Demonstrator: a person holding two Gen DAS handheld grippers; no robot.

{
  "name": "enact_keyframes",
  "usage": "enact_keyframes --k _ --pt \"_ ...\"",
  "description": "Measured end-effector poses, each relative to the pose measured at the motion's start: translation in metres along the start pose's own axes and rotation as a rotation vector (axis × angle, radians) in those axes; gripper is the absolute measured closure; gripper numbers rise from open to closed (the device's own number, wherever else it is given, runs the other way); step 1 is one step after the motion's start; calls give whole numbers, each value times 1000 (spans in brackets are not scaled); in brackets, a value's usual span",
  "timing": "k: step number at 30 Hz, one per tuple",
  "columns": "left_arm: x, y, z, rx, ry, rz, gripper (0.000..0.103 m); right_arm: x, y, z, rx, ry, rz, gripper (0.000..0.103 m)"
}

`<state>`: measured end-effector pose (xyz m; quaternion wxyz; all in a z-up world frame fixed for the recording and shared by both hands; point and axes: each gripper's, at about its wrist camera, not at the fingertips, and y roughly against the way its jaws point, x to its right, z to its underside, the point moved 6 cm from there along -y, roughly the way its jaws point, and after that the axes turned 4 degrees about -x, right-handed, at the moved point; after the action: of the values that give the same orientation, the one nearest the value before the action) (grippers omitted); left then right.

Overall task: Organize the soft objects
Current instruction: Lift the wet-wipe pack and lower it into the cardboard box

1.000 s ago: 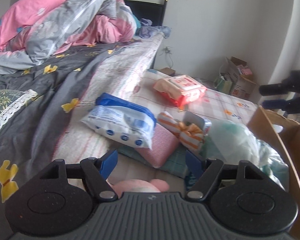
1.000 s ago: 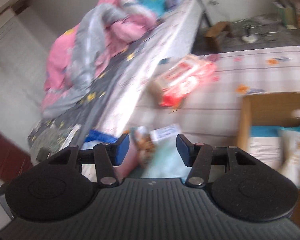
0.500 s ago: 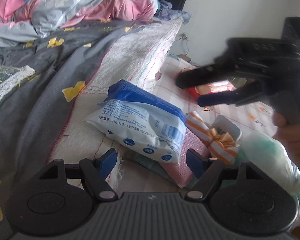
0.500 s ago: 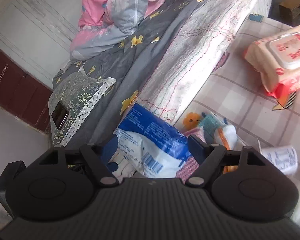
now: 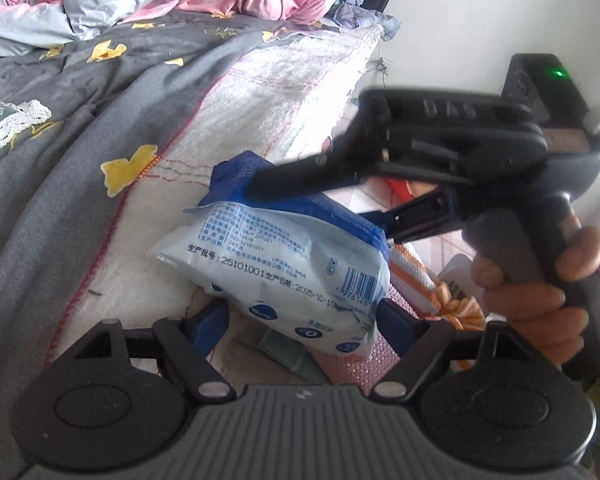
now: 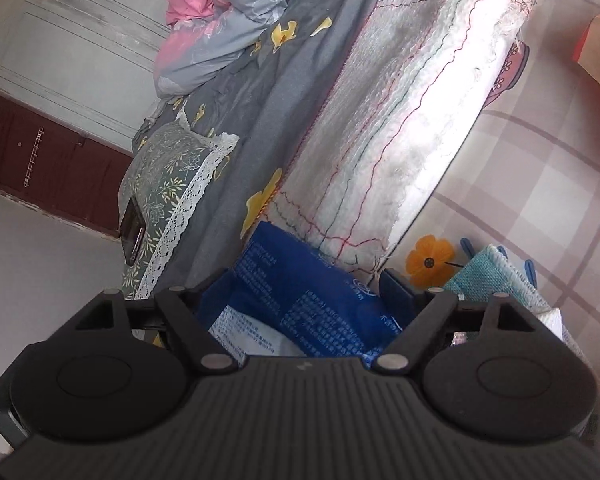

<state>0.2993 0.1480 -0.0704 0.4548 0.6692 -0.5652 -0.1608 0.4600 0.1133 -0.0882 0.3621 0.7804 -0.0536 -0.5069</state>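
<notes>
Right claw (image 5: 316, 200) newly arrived over blue-and-white tissue pack (image 5: 300, 264), spread astride it, left claw (image 5: 300, 320) opening, pack between, beside bed (image 5: 100, 160).

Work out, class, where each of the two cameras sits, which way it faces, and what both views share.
Left wrist: on the left gripper, facing along its jaws across the blue-and-white pack toward the bed; the right gripper and hand show.
Right wrist: on the right gripper, looking down at the pack beside the mattress edge; only its own jaws show.
Shared: pack, bed.
</notes>
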Motion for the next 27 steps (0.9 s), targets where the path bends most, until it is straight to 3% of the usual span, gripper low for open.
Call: enact_keyframes --k 2,6,16,22,27 --pt "1 2 -1 8 5 -5 26 -5 2 5 3 26 18 25" --pt "4 12 -5 33 -9 -14 26 -12 13 10 30 19 33 40" --pt "43 73 -8 112 -106 8 28 -40 71 38 150 -69 9 47" --pt "121 107 2 133 -270 103 28 -47 162 92 315 -158 4 48" --pt "220 106 31 67 -441 256 28 -18 261 170 499 -297 53 48"
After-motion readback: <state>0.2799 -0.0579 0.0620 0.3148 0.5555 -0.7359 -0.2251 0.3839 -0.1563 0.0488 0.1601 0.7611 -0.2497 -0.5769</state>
